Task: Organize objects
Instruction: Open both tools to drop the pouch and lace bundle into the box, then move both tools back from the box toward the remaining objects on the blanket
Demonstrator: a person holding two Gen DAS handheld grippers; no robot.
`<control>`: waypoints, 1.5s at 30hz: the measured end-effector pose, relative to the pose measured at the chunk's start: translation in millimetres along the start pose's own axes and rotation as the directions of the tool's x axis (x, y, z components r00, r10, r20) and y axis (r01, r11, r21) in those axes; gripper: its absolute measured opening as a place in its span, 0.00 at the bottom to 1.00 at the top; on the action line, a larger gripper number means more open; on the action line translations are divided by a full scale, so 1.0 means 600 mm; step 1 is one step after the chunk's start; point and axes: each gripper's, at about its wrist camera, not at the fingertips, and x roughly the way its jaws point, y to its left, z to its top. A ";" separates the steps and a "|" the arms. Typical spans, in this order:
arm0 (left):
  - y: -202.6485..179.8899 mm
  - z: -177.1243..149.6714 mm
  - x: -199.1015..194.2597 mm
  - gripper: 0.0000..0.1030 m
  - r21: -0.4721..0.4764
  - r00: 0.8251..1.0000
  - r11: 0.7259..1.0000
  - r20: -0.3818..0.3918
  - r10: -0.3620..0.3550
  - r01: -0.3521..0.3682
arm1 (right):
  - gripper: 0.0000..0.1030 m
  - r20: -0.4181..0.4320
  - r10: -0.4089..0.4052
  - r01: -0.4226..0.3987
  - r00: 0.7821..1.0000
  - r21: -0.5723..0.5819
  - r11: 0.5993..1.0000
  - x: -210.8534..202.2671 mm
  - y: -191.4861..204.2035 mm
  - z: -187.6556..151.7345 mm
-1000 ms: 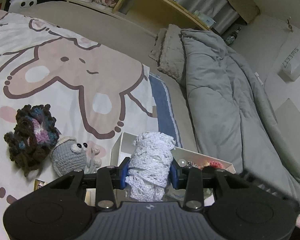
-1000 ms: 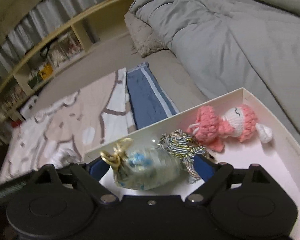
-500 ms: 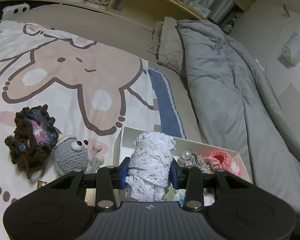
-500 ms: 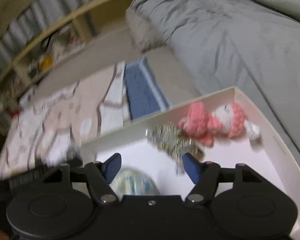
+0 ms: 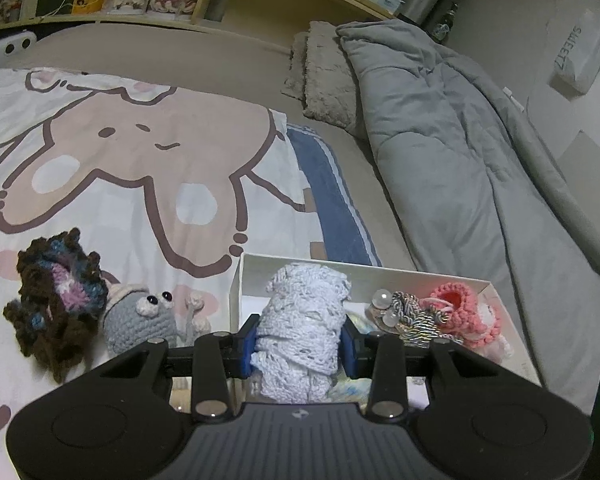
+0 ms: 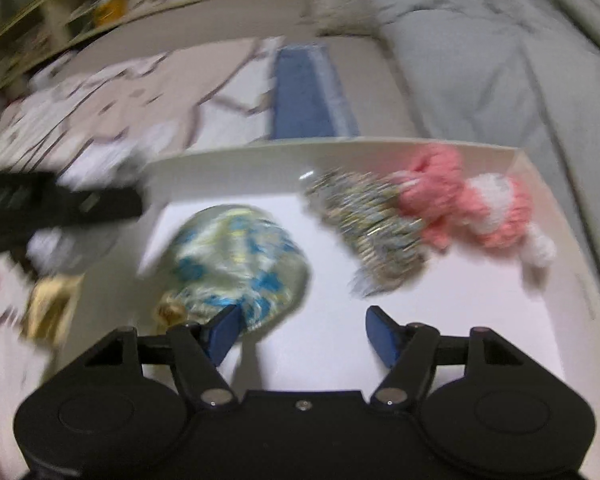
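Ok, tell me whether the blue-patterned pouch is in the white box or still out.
In. The blue-patterned pouch lies on the floor of the white box, beside the tassel, free of the right gripper jaws.

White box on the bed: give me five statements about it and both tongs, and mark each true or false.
1. The left tongs are shut on the white lace bundle. True.
2. The pink crochet doll lies on the blanket outside the white box. False: it lies inside the box.
3. The right tongs hold the blue-patterned pouch. False: the tongs are open with nothing between them; the pouch lies in the box.
4. The grey crochet toy sits outside the box. True.
5. The brown yarn piece is in the box. False: it lies on the blanket.
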 end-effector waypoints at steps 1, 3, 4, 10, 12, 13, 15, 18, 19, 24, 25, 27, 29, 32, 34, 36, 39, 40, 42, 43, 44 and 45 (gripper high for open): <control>0.000 0.000 0.003 0.39 0.004 1.000 1.000 0.000 0.002 -0.002 | 0.67 0.006 -0.010 0.010 1.000 0.024 1.000 0.004 -0.007 0.002; -0.001 0.000 0.009 0.39 0.003 1.000 1.000 0.001 0.009 -0.009 | 0.67 0.017 -0.030 0.029 0.999 0.075 0.997 0.009 -0.019 0.008; -0.001 0.000 0.012 0.39 0.001 1.000 1.000 0.001 0.015 -0.015 | 0.66 0.020 -0.042 0.040 0.999 0.092 0.995 0.011 -0.023 0.009; -0.002 -0.005 0.022 0.44 -0.001 1.000 1.000 -0.005 0.030 -0.030 | 0.61 0.008 -0.084 0.082 0.996 0.120 0.989 0.017 -0.036 0.008; -0.003 -0.004 0.019 0.57 -0.008 1.000 1.000 -0.004 0.008 -0.008 | 0.61 0.012 -0.072 0.070 0.997 0.137 0.988 0.011 -0.038 0.009; -0.006 -0.004 0.015 0.60 -0.011 1.000 1.000 -0.001 0.003 -0.003 | 0.61 0.015 -0.069 0.067 0.997 0.140 0.988 0.008 -0.039 0.009; -0.016 -0.001 0.002 0.66 0.012 1.000 1.000 0.021 0.015 -0.016 | 0.61 0.027 -0.065 0.060 0.998 0.145 0.988 -0.003 -0.038 0.010; -0.023 0.008 -0.015 0.66 0.057 0.998 0.998 0.051 0.036 -0.039 | 0.61 0.054 -0.043 0.034 0.998 0.157 0.987 -0.023 -0.038 0.011; -0.022 0.011 -0.018 0.66 0.058 0.998 0.997 0.050 0.041 -0.043 | 0.61 0.064 -0.028 0.018 0.998 0.158 0.987 -0.030 -0.037 0.011; -0.008 0.019 -0.029 0.66 0.086 0.995 0.992 0.022 0.093 -0.095 | 0.61 0.058 0.083 -0.087 0.995 0.070 0.994 -0.047 -0.005 0.011; -0.004 0.018 -0.029 0.66 0.091 0.995 0.990 0.013 0.103 -0.103 | 0.61 0.045 0.100 -0.102 0.994 0.043 0.994 -0.045 0.005 0.010; 0.007 0.015 -0.027 0.66 0.101 0.992 0.987 -0.008 0.123 -0.121 | 0.61 0.006 0.116 -0.116 0.993 -0.027 0.993 -0.037 0.027 0.006; 0.016 0.011 -0.024 0.66 0.108 0.991 0.985 -0.025 0.135 -0.132 | 0.60 -0.014 0.098 -0.099 0.995 -0.078 0.992 -0.027 0.045 0.000; 0.025 0.005 -0.021 0.66 0.108 0.989 0.985 -0.041 0.141 -0.136 | 0.56 -0.028 0.054 -0.056 0.998 -0.069 0.996 -0.004 0.051 0.001; 0.026 0.003 -0.020 0.66 0.114 0.989 0.984 -0.048 0.141 -0.134 | 0.55 -0.003 0.050 -0.050 0.999 -0.032 0.998 0.001 0.044 0.002; 0.024 0.001 -0.022 0.66 0.127 0.989 0.983 -0.050 0.139 -0.132 | 0.55 0.009 0.032 -0.032 0.999 0.001 0.999 0.003 0.037 0.004; 0.020 0.002 -0.029 0.66 0.144 0.990 0.982 -0.050 0.134 -0.125 | 0.56 0.018 0.031 -0.031 0.999 0.005 0.999 -0.013 0.033 0.003; 0.019 0.003 -0.033 0.66 0.149 0.990 0.981 -0.049 0.132 -0.123 | 0.58 0.022 0.033 -0.033 0.999 0.003 0.999 -0.022 0.032 0.003; 0.015 0.004 -0.040 0.66 0.158 0.990 0.980 -0.045 0.131 -0.123 | 0.65 0.042 0.036 -0.037 0.998 0.015 0.999 -0.044 0.027 0.005; 0.014 0.004 -0.045 0.66 0.162 0.991 0.979 -0.042 0.131 -0.123 | 0.68 0.051 0.038 -0.039 0.998 0.025 0.999 -0.055 0.023 0.006; 0.013 0.005 -0.052 0.66 0.167 0.991 0.978 -0.037 0.130 -0.123 | 0.70 0.058 0.037 -0.039 0.998 0.038 0.999 -0.066 0.019 0.006; 0.013 0.005 -0.058 0.66 0.170 0.991 0.978 -0.035 0.130 -0.123 | 0.71 0.067 0.033 -0.037 0.997 0.052 0.998 -0.078 0.015 0.007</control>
